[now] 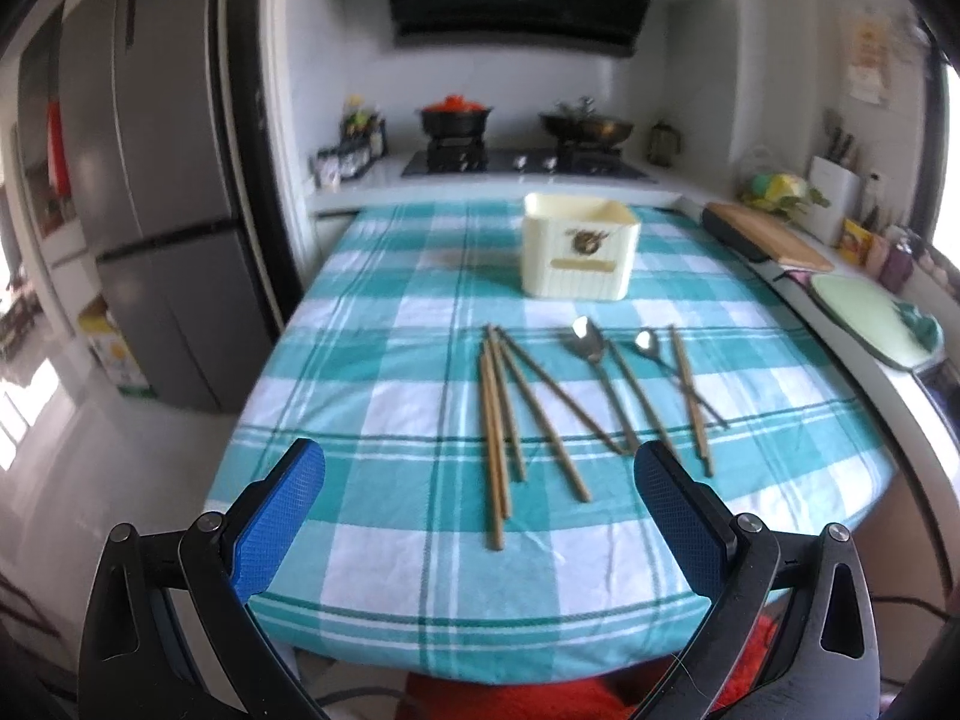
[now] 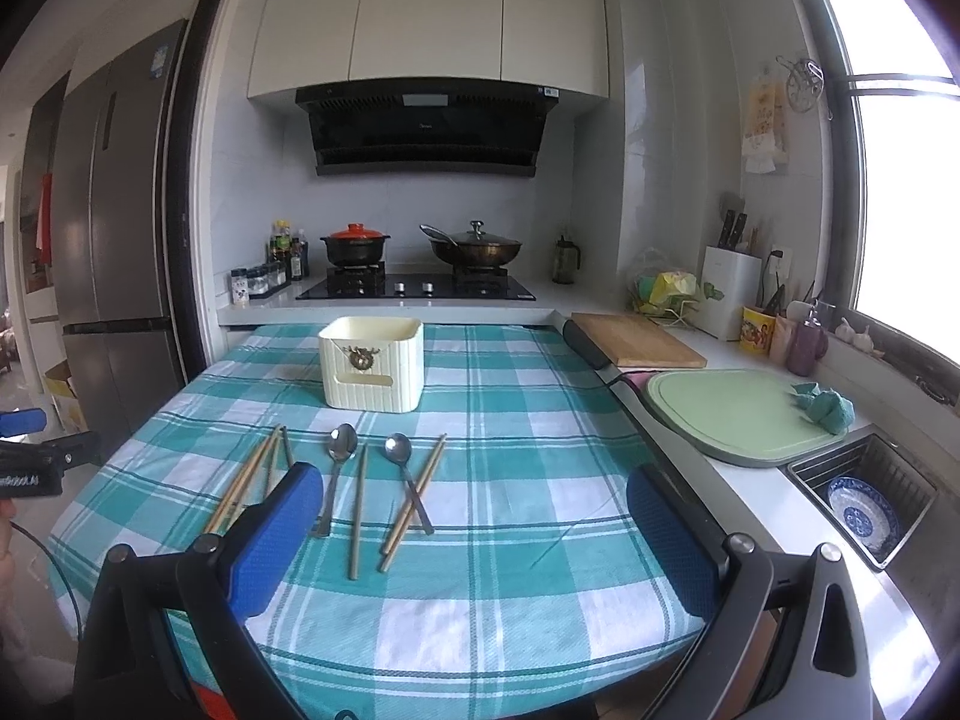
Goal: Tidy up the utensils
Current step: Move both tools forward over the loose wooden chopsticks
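Several wooden chopsticks (image 1: pixel 495 420) (image 2: pixel 246 477) and two metal spoons (image 1: pixel 591 354) (image 2: pixel 339 462) lie loose on a teal checked tablecloth (image 1: pixel 384 372) (image 2: pixel 510 480). One spoon (image 2: pixel 408 480) crosses a chopstick pair. A cream utensil holder (image 1: pixel 576 252) (image 2: pixel 372 369) stands behind them. My left gripper (image 1: pixel 480 468) is open above the near table edge, empty. My right gripper (image 2: pixel 474 492) is open and empty, near the front edge, right of the utensils. The left gripper also shows at the left edge of the right wrist view (image 2: pixel 24 450).
A counter runs along the right with a wooden board (image 2: pixel 636 339), a green cutting board (image 2: pixel 732 414) and a sink holding a blue bowl (image 2: pixel 864 510). A stove with pots (image 2: pixel 414 285) stands behind the table. A fridge (image 1: pixel 150 210) stands left.
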